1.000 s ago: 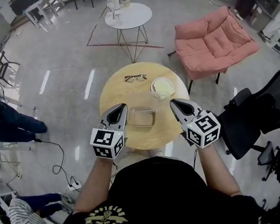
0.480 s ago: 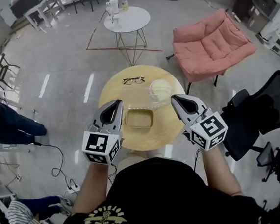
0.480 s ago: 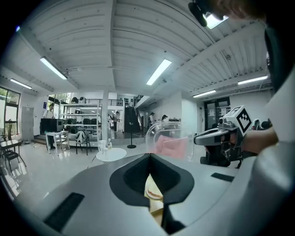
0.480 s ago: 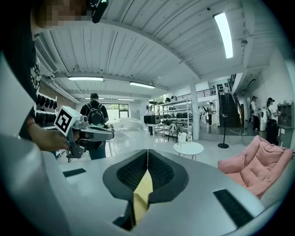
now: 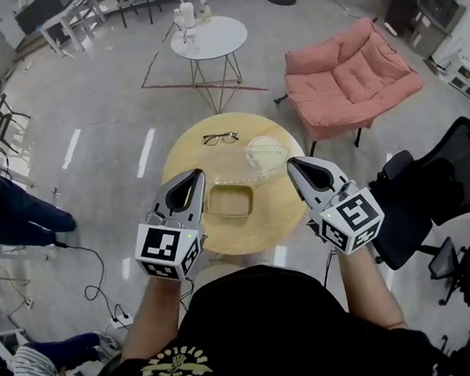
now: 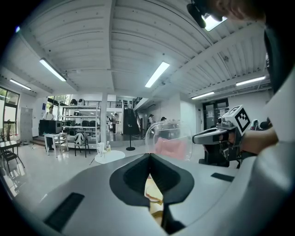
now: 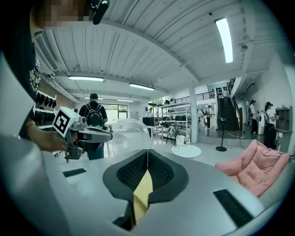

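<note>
A round wooden table [image 5: 256,232] stands below me. On it lies a clear plastic box [image 5: 230,201] with its domed lid [image 5: 265,154] swung open to the far right. My left gripper [image 5: 191,179] hovers by the box's left side, jaws shut with nothing between them. My right gripper [image 5: 297,167] hovers by its right side, also shut and empty. The clear dome [image 6: 168,138] shows in the left gripper view beside the right gripper [image 6: 216,136]. In the right gripper view the dome [image 7: 125,134] stands by the left gripper [image 7: 90,135]. A pair of glasses [image 5: 219,138] lies at the table's far edge.
A pink armchair [image 5: 352,77] sits at the far right and a small white table [image 5: 208,38] with bottles beyond. A black office chair [image 5: 434,197] stands close on the right. A person's legs [image 5: 14,217] and a cable [image 5: 93,263] are on the floor at left.
Both grippers have drawn slightly back toward me and a little apart. The box and open lid now show between them. Jaws stay shut.
</note>
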{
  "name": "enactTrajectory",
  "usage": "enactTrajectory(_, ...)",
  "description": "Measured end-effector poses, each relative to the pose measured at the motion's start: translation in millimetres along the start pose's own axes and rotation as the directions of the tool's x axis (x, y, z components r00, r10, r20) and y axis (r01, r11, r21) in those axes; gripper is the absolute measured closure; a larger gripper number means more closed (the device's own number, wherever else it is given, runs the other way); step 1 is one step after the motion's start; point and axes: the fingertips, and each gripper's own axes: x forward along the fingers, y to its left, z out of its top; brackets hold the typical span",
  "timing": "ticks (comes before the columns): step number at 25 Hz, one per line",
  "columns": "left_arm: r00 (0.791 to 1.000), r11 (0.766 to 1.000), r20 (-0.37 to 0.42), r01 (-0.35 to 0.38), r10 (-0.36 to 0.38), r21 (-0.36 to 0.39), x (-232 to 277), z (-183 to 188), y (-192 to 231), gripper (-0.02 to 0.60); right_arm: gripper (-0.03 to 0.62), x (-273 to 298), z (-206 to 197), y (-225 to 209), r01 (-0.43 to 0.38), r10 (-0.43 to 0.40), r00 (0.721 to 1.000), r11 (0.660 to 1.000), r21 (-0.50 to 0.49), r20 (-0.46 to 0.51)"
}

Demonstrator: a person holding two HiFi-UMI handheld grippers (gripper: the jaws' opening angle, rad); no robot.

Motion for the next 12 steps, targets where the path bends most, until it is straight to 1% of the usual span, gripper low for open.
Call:
enactTrajectory(6, 1.000, 1.000, -0.008, -0.008, 0.009, 0.025, -3.9, 0.1, -5.3, 0.565, 0.576, -5.2, -0.6, 2.2, 0.000, 0.000, 1.000, 1.000, 0.005, 0.006)
enactTrajectory(12, 0.999, 1.000, -0.033, -0.019, 0.020, 0.023, -5.7, -4.1, -4.7, 0.565, 0.576, -3.7, -6.3, 4.6, -0.011, 0.011, 1.000, 1.000, 0.026, 0.000)
